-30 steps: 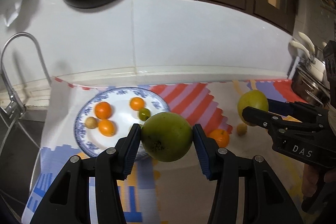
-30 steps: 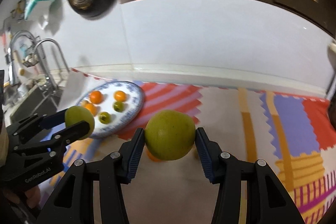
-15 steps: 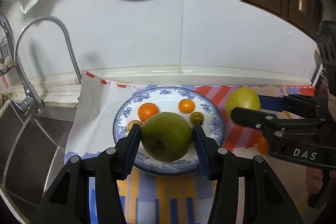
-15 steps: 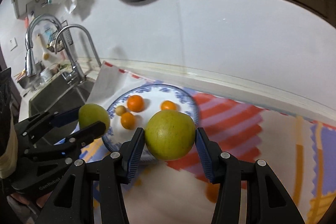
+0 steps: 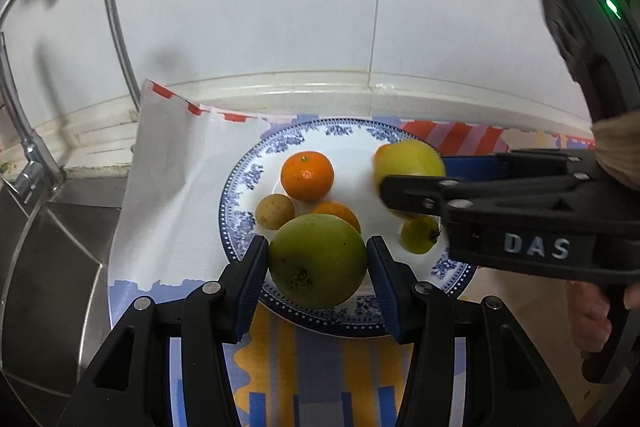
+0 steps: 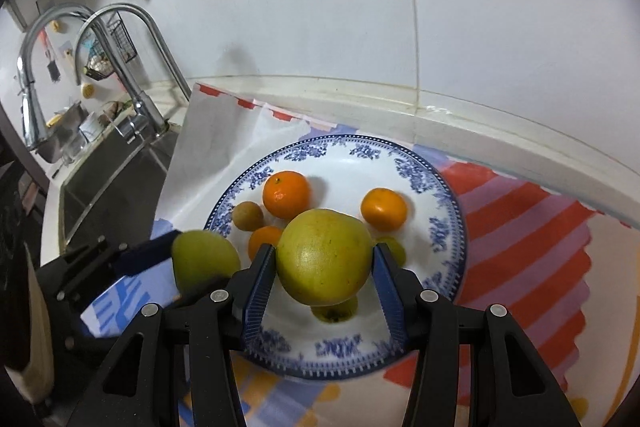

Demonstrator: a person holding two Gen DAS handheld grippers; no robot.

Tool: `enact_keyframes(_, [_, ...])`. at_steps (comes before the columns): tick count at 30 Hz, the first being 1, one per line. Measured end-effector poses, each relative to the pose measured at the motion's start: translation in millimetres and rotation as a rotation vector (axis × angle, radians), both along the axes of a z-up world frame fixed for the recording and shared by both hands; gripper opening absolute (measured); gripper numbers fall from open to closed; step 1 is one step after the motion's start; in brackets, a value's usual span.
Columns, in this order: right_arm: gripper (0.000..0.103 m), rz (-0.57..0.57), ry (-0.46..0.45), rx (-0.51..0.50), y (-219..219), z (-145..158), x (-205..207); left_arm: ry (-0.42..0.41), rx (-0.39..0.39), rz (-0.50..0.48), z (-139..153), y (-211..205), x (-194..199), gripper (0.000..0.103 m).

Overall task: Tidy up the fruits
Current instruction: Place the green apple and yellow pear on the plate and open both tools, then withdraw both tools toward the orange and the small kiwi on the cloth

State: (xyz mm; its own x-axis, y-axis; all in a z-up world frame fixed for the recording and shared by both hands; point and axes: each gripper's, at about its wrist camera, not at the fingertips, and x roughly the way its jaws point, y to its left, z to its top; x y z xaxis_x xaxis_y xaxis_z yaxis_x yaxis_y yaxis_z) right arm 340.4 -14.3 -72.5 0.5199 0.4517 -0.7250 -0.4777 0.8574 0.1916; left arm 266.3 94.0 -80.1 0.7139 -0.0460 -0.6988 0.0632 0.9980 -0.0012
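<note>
My left gripper is shut on a large green fruit, held over the near rim of the blue-and-white plate. My right gripper is shut on a large yellow-green fruit, held over the middle of the plate. It also shows in the left wrist view at the plate's right side. On the plate lie small oranges, a brown longan and a small green fruit.
The plate rests on a patterned mat on the counter. A sink with a curved tap is to the left. A white tiled wall is right behind the plate.
Both grippers have moved left and closer with their fruits, from over the mat to above the plate. The plate looks much larger in both views.
</note>
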Motion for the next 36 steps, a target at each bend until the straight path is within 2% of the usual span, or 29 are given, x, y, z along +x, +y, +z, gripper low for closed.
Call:
enact_keyframes(7, [0.051, -0.006, 0.01, -0.028, 7.1, -5.9, 8.2, 0.002, -0.007, 0.009, -3.3, 2.4, 6.6, 0.05])
enact_keyframes(10, [0.059, -0.018, -0.003, -0.018, 1.6, -1.3, 7.2, -0.021, -0.008, 0.011, 3.0, 2.2, 6.5, 0.051])
enact_keyframes(19, [0.059, -0.1, -0.084, -0.028, -26.0, 21.1, -19.6, -0.078, -0.039, 0.036, 29.0, -5.2, -12.8, 0.052])
enact_keyframes(27, [0.059, -0.163, -0.148, -0.011, -61.9, 42.4, -52.6, -0.185, -0.022, 0.017, 64.9, -28.4, -41.9, 0.061])
enact_keyframes(34, [0.059, -0.235, -0.221, -0.015, -94.2, 65.6, -83.7, -0.239, -0.033, 0.021, 88.8, -43.5, -65.1, 0.067])
enact_keyframes(36, [0.067, -0.266, -0.249, -0.024, -104.9, 73.0, -94.0, -0.252, -0.023, 0.009, 92.7, -51.5, -71.0, 0.072])
